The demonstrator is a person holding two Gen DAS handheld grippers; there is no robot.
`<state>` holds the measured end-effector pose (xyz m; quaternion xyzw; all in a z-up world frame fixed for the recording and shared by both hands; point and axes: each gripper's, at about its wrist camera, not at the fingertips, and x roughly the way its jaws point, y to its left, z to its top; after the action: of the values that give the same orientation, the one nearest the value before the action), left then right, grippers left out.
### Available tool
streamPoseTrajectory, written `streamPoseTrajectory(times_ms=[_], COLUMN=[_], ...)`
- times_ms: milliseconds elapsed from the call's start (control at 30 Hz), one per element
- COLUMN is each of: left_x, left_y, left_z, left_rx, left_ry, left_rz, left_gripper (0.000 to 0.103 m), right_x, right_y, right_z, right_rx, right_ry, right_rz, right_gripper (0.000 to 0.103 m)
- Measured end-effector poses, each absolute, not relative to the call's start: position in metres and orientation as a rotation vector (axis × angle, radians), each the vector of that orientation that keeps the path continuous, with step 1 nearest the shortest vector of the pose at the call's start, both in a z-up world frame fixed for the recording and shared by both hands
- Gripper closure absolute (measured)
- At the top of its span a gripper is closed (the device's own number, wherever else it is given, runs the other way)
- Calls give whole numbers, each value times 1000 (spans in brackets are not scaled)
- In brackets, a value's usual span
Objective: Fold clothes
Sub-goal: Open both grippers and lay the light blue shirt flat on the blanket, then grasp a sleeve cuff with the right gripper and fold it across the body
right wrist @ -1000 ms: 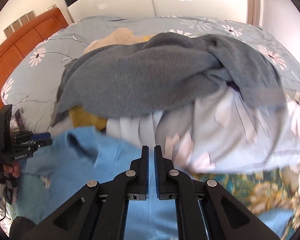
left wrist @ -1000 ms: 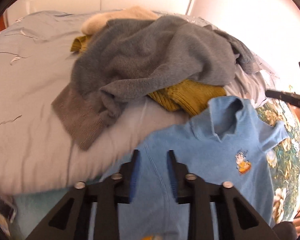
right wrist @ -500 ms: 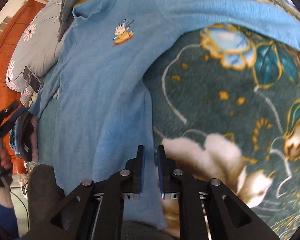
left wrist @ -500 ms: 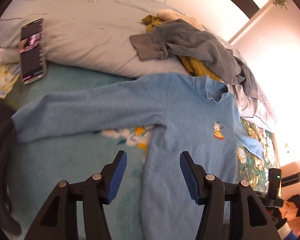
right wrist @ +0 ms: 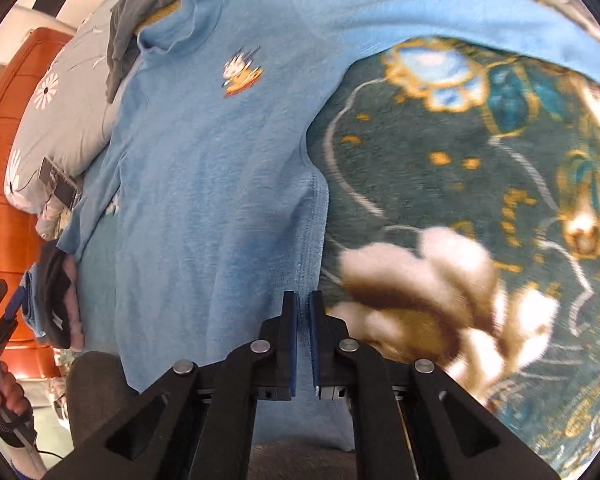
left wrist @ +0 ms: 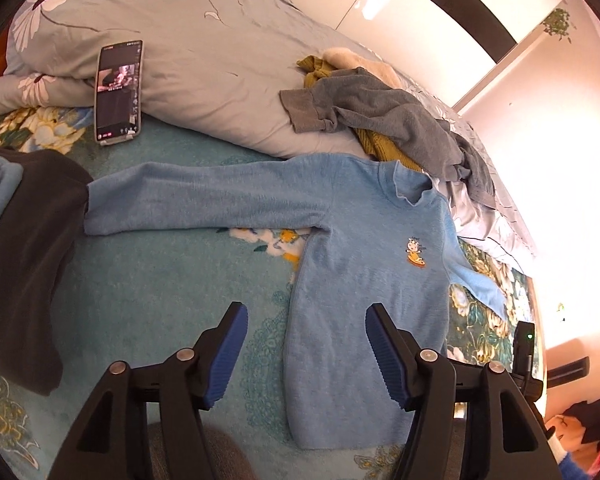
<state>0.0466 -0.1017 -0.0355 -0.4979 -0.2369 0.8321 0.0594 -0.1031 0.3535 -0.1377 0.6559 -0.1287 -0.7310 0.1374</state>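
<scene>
A light blue sweater (left wrist: 364,248) with a small cartoon badge lies flat, front up, on the floral bedspread (left wrist: 160,288), one sleeve stretched out to the left. My left gripper (left wrist: 306,312) hovers over its lower left side, jaws opening, with only the flat cloth below them and no pad pressing on it. In the right wrist view the same sweater (right wrist: 204,184) fills the left half. My right gripper (right wrist: 304,296) is shut right at the sweater's side seam near the hem; I see no cloth pinched or lifted.
A pile with a grey sweater (left wrist: 384,120) and a mustard knit (left wrist: 380,144) rests on the floral pillow (left wrist: 220,60). A phone (left wrist: 118,92) leans against it. A dark folded garment (left wrist: 24,248) lies left. A wooden headboard (right wrist: 8,160) bounds the bed.
Both views swung from the clothes pile on the pillow to the blue sweater spread flat. The left jaws have widened. The right jaws remain nearly together, now lower at the sweater's side edge.
</scene>
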Motion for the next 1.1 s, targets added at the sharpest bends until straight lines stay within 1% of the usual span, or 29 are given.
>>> streamPoseTrajectory(times_ms=[67, 167, 233, 300, 400, 667, 833, 900, 967, 1100], left_x=[49, 50, 50, 48, 43, 24, 23, 29, 34, 37], left_y=[-99, -91, -83, -74, -62, -41, -33, -27, -22, -27], left_z=[-38, -46, -54, -64, -81, -134, -160, -163, -163, -137], left_rx=[-1515, -1545, -1569, -1604, -1667, -1888, -1982, -2002, -2031, -1931], left_ry=[-721, -722, -723, -718, -685, -641, -674, -640, -557, -542], left_rz=[2506, 2461, 2421, 2376, 2320, 2204, 2120, 2117, 2113, 2247], left_gripper=[37, 37, 37, 37, 37, 37, 37, 37, 37, 37], right_x=[-96, -82, -72, -63, -55, -58, -62, -63, -66, -84], right_y=[364, 389, 412, 426, 430, 397, 397, 400, 404, 426], right_z=[-133, -130, -130, -127, -120, -106, -116, -117, -115, -97], right_rx=[1905, 1933, 1960, 1913, 1878, 1830, 1885, 1885, 1866, 1767], right_ry=[-412, -422, -454, -555, -574, -450, -458, -469, -469, -523], right_rz=[-2150, -2200, -2214, -2214, -2199, -2177, -2175, -2182, -2203, -2327], right_gripper=[99, 103, 103, 103, 103, 103, 103, 103, 103, 103])
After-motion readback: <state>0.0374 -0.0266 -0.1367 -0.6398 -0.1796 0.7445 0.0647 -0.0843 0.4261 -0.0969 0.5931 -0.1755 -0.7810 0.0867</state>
